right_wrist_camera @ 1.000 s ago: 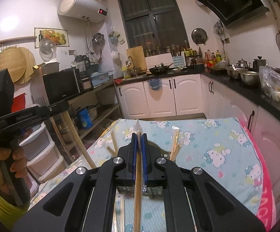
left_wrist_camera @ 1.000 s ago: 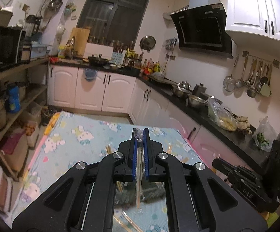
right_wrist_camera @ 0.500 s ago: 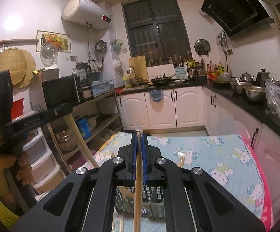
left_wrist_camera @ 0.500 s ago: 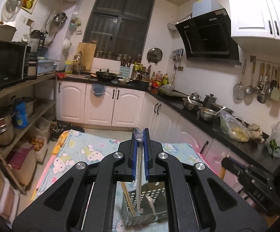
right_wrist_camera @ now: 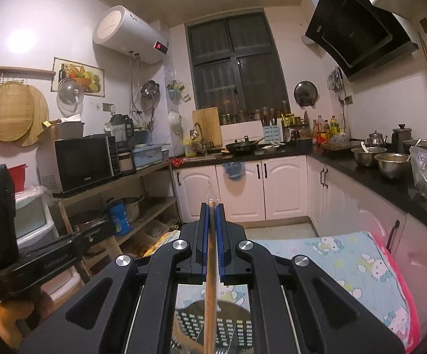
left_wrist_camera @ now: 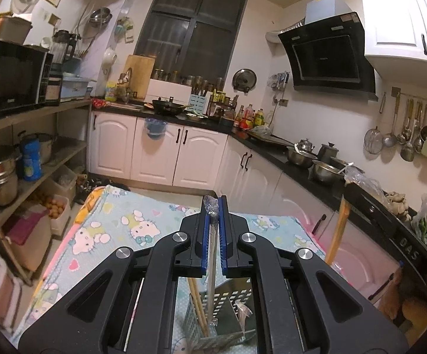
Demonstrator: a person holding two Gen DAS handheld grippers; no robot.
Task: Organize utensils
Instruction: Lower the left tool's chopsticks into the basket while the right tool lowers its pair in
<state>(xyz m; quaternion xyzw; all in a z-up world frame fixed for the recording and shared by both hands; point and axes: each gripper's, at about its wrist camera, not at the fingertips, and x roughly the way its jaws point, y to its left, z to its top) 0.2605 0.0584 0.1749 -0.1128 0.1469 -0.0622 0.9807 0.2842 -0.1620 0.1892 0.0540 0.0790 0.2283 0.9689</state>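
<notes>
My left claw (left_wrist_camera: 213, 230) is clamped on a slim pale utensil (left_wrist_camera: 212, 268) sealed in clear wrap; it hangs down between the blue pads (left_wrist_camera: 204, 237), its lower end inside the perforated basket (left_wrist_camera: 213, 321) below. I think it is a spoon or a wrapped pair of chopsticks, but the wrap and glare leave that unsettled. Wooden chopsticks (left_wrist_camera: 197, 303) already lean in the basket's left part, and a crumpled bit of wrap (left_wrist_camera: 244, 314) sits to the right.

My right claw (right_wrist_camera: 212, 236) is pinched tight on a wooden chopstick (right_wrist_camera: 210, 295), also wrapped (a twist of plastic pokes out above the tips). It runs down toward the same basket (right_wrist_camera: 213, 324), seen here from above, with fork tines (right_wrist_camera: 222, 351) at the bottom edge.

The basket stands on a bench covered by a Hello Kitty cloth (left_wrist_camera: 119, 230).

Writing: the other rig's body (left_wrist_camera: 408, 253), at the right of the left view, reads "DAS". The microwave (right_wrist_camera: 80, 162) carries a small white brand mark I cannot read. The water heater (right_wrist_camera: 131, 35) shows a red display, its digits too blurred to read.
</notes>
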